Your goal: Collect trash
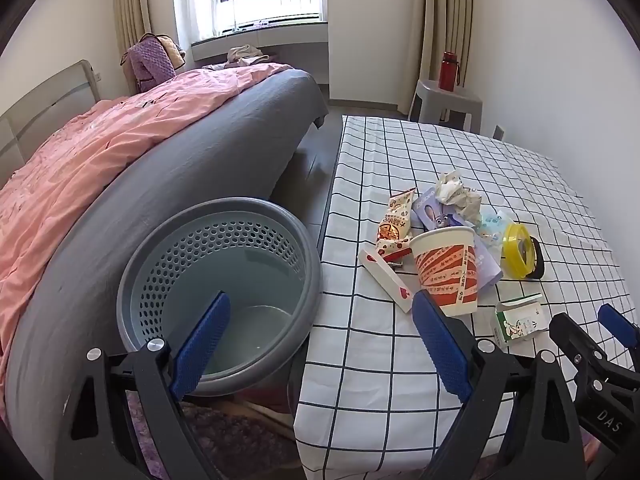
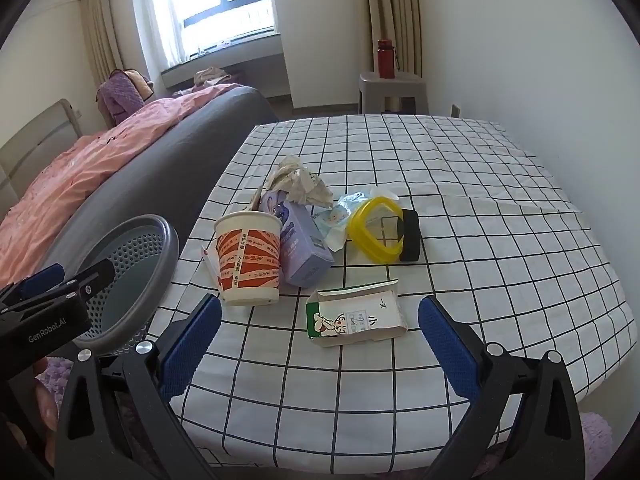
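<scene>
Trash lies in a heap on the checked tablecloth [image 2: 460,200]. It holds an orange-and-white paper cup [image 2: 248,258] standing upright, a flattened milk carton [image 2: 356,314], a purple box [image 2: 300,240], crumpled paper [image 2: 300,182], a yellow ring [image 2: 376,230] and a snack wrapper [image 1: 396,218]. A grey bin [image 1: 224,288] stands between bed and table. My left gripper [image 1: 320,340] hangs open over the bin's rim and the table edge, with the cup [image 1: 446,270] just beyond its right finger. My right gripper [image 2: 320,344] is open just short of the milk carton, holding nothing.
A bed with a pink quilt [image 1: 100,152] and grey sheet runs along the left. A grey stool [image 2: 394,90] with a red bottle [image 2: 386,58] stands by the far wall. A black object [image 2: 410,236] lies behind the yellow ring. A purple rug [image 1: 240,440] lies under the table's near edge.
</scene>
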Tool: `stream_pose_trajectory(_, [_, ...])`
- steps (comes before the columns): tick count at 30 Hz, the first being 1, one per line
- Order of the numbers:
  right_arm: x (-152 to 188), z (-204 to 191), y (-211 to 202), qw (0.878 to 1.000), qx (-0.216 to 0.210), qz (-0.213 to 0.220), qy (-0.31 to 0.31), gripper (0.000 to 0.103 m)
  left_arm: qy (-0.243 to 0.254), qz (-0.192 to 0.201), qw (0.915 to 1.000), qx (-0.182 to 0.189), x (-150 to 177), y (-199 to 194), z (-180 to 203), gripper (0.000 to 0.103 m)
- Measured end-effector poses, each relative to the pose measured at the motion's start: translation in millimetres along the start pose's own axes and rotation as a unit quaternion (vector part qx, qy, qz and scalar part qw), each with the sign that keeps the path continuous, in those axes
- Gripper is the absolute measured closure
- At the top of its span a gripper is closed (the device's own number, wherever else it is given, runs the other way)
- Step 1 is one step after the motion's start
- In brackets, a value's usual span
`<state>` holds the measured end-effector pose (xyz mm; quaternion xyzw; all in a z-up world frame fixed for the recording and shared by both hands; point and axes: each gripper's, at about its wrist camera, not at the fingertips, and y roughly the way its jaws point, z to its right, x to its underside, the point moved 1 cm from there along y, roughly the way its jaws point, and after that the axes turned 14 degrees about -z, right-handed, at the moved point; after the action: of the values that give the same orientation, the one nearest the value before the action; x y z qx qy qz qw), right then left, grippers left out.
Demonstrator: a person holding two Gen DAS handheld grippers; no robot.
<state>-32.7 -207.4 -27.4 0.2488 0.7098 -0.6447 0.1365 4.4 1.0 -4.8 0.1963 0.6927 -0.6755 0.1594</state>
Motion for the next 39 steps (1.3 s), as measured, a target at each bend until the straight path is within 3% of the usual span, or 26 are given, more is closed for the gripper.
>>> stream_pose_trajectory(39, [-2.1, -0.6, -9.6, 1.000, -0.003, 0.009, -0.005, 0.006, 0.001, 0.006, 1.0000, -0.004, 1.1, -6.8, -2.4, 0.015])
